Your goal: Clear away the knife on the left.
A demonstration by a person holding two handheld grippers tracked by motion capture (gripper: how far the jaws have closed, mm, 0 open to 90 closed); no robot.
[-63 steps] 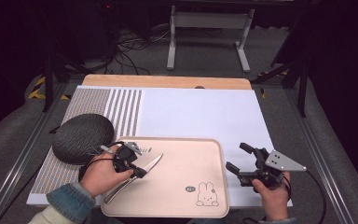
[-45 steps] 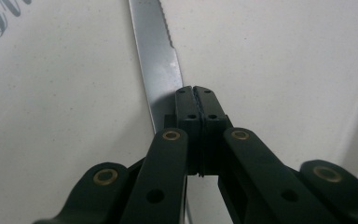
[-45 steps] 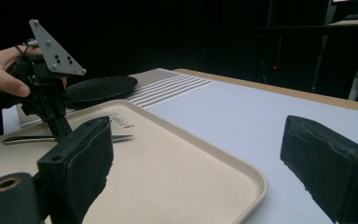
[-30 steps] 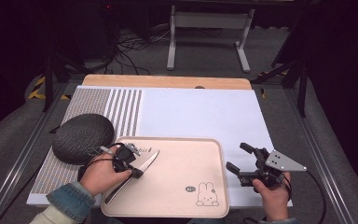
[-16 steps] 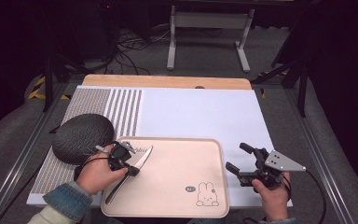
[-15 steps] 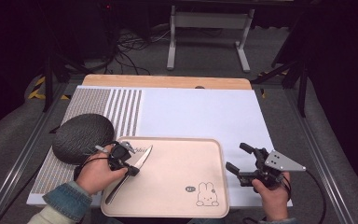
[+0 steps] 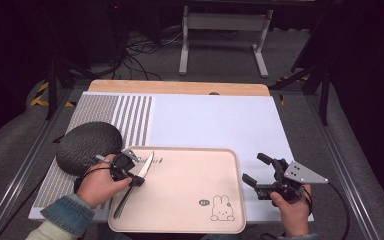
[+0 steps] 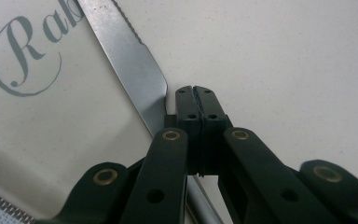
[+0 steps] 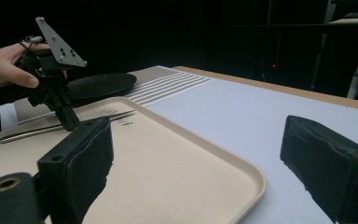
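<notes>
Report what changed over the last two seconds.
The left tool, jaws shut beside the knife, edged toward the far rim of the tray, and the blade tip swung that way too. The right tool, tray and dark mat stayed put.

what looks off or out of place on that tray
Nothing spilled or broken. The one oddity is the knife: it lies at a slant across the left end of the tray, blade toward the far rim, beside the shut left claw rather than between its jaws.
</notes>
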